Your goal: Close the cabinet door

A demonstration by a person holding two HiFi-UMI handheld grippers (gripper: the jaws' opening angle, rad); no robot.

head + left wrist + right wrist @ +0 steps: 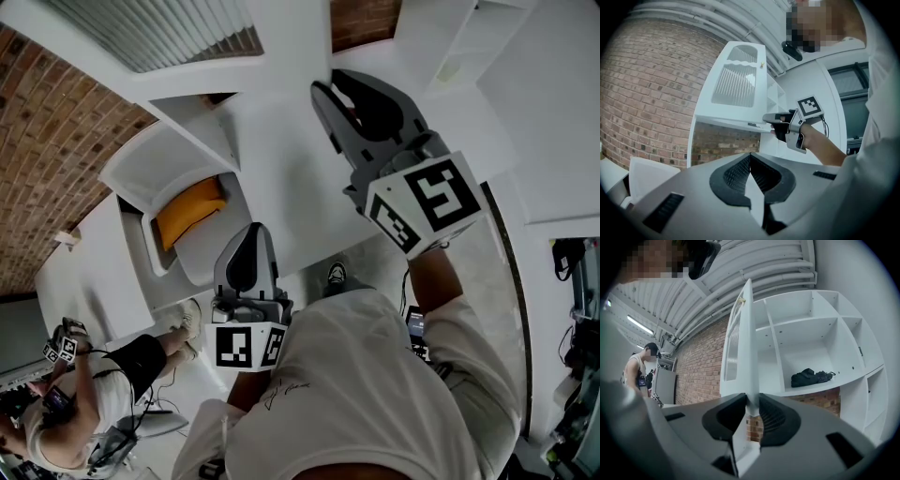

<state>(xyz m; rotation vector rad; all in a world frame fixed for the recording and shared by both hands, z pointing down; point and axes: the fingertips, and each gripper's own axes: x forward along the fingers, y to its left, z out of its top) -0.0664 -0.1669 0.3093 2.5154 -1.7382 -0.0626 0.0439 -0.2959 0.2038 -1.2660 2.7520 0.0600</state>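
Pinching cabinet door (742, 352) edge: right tongs (752, 409), bag (812, 376) beyond

Orange cushion (190, 211) on white chair (141, 161); brick wall (651, 93) behind; black bag (812, 376); 1 bystander (66, 422) lower left.

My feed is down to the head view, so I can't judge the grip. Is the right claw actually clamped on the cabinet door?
Observer: Yes. In the right gripper view, the right claw is shut on the thin edge of the open cabinet door.
Operator: Is anything inside that could block it?
Observer: A dark bundle lies inside the cabinet, and it looks set back from the front.
Operator: Is the left claw holding anything?
Observer: No. In the left gripper view, the left claw is shut with nothing between its jaws.
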